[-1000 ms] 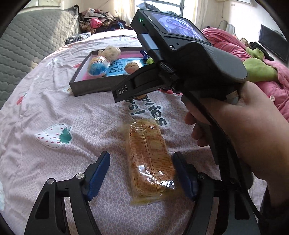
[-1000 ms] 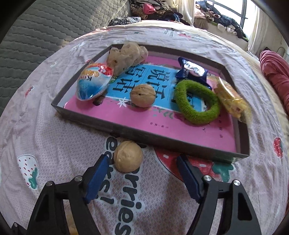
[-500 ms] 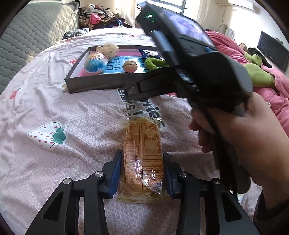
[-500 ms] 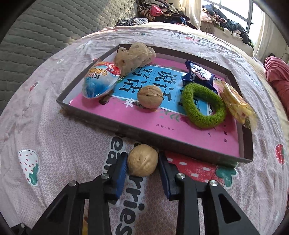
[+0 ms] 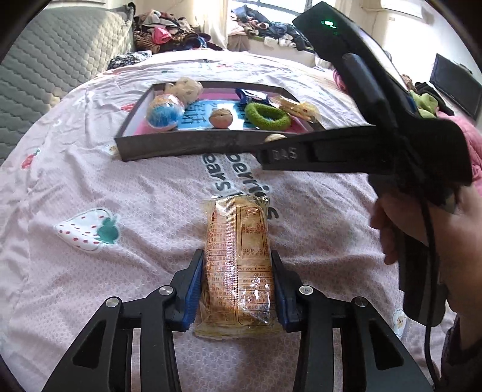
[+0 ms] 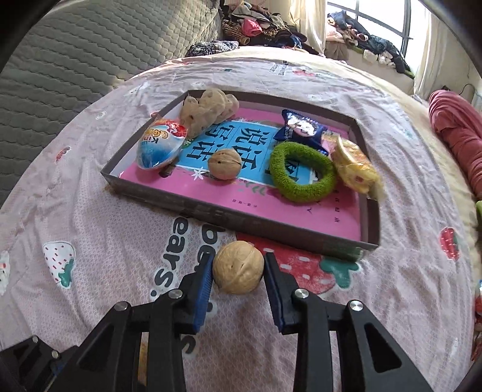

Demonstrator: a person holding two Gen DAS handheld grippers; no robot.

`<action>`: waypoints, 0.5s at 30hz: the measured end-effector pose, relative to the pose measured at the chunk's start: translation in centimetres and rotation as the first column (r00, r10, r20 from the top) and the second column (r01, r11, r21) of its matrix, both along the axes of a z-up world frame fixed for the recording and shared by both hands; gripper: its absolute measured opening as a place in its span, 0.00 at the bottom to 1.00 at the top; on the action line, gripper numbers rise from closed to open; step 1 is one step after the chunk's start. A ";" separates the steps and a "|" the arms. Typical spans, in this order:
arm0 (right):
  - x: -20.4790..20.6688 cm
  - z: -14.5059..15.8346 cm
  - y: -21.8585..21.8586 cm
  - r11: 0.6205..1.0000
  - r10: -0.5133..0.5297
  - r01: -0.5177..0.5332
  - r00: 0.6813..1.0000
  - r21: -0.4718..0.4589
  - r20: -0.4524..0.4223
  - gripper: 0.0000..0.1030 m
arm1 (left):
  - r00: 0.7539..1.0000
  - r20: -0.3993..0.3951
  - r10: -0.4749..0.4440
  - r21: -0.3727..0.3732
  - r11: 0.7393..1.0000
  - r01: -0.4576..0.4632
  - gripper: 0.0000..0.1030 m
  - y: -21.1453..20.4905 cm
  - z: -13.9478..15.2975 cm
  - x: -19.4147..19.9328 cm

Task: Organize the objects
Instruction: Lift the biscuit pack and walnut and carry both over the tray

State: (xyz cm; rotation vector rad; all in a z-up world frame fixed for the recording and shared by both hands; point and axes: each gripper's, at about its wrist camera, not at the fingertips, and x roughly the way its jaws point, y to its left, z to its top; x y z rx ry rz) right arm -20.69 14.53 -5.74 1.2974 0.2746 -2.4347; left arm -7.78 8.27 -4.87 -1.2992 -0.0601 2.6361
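Note:
My left gripper (image 5: 236,271) is shut on a clear-wrapped orange snack bar (image 5: 238,241) that lies lengthwise on the pink bedsheet. My right gripper (image 6: 238,263) is shut on a walnut (image 6: 238,273), held just above the sheet in front of the dark tray (image 6: 211,211). In the tray lie a second walnut (image 6: 224,165), a green ring (image 6: 301,172), a blue-and-white egg toy (image 6: 161,144), a beige plush (image 6: 208,110), a blue packet (image 6: 302,128) and a yellow packet (image 6: 355,165). In the left wrist view the right gripper's body (image 5: 376,120) crosses in front of the tray (image 5: 180,147), held by a hand (image 5: 452,241).
A strawberry-print sheet (image 6: 90,226) covers the bed. A grey quilted panel (image 6: 75,45) rises at the left. Piled clothes (image 6: 256,24) sit at the back by the window, and a pink blanket (image 6: 452,129) lies at the right.
Both grippers went from open to shut: the left on the snack bar, the right on the walnut. The right gripper has since risen a little with the walnut. The left has stayed put.

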 end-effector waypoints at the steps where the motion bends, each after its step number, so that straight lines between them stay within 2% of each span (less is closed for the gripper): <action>1: 0.2 0.2 0.1 1.000 0.000 0.000 1.000 -0.006 -0.003 0.33 | 1.000 -0.001 0.003 0.001 1.000 -0.003 0.41 -0.1 0.1 0.0; 9: 2.1 2.2 0.6 1.000 0.000 0.001 0.998 0.024 -0.067 0.33 | 0.998 -0.034 0.048 -0.008 0.999 -0.048 0.41 -2.2 1.8 0.3; 15: 3.7 3.9 0.8 1.000 -0.004 0.005 0.995 0.010 -0.099 0.33 | 0.993 -0.076 0.086 -0.017 0.996 -0.087 0.41 -3.8 4.0 0.1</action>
